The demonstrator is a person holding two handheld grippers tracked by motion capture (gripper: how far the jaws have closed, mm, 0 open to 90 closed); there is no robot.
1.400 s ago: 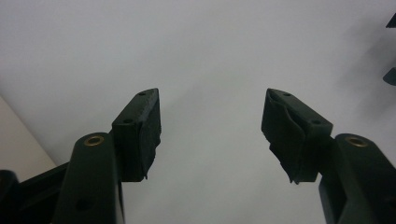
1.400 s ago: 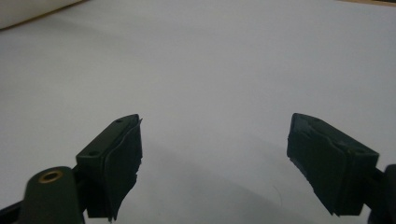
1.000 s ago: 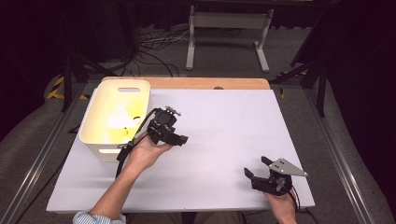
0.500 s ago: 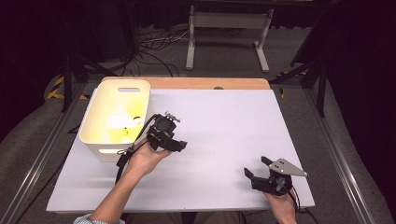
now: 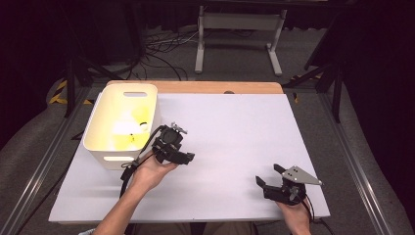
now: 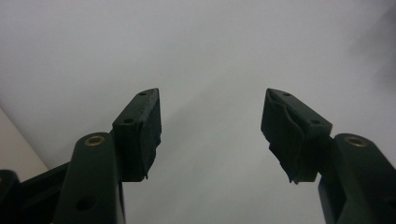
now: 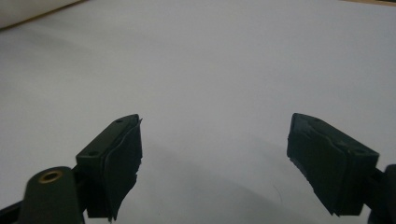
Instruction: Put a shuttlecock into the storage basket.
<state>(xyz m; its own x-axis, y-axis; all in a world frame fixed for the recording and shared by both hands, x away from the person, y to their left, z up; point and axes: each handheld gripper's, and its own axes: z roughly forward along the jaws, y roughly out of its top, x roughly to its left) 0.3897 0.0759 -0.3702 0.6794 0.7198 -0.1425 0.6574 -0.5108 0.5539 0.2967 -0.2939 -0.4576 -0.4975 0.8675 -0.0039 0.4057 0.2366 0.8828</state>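
My left gripper (image 5: pixel 178 154) hovers over the white table just right of the white bin (image 5: pixel 110 159), held in the person's left hand. Its jaws stand wide apart with nothing between them, and in the left gripper view the left gripper (image 6: pixel 212 121) looks down on bare white tabletop. My right gripper (image 5: pixel 268 175) rests low near the table's front right corner, with a grey three-cornered plate (image 5: pixel 299 175) on top. The right gripper (image 7: pixel 215 154) is open too, with only table surface between its jaws.
The white bin glows yellowish inside and holds a few small items, among them a dark one (image 5: pixel 143 123). A wooden strip (image 5: pixel 215 87) edges the table's far side. Cables (image 5: pixel 161 46) and a metal stand (image 5: pixel 235 22) are on the floor beyond.
The left gripper has drifted a little toward the person and the bin's near corner. The right gripper has kept still. Both stay open.
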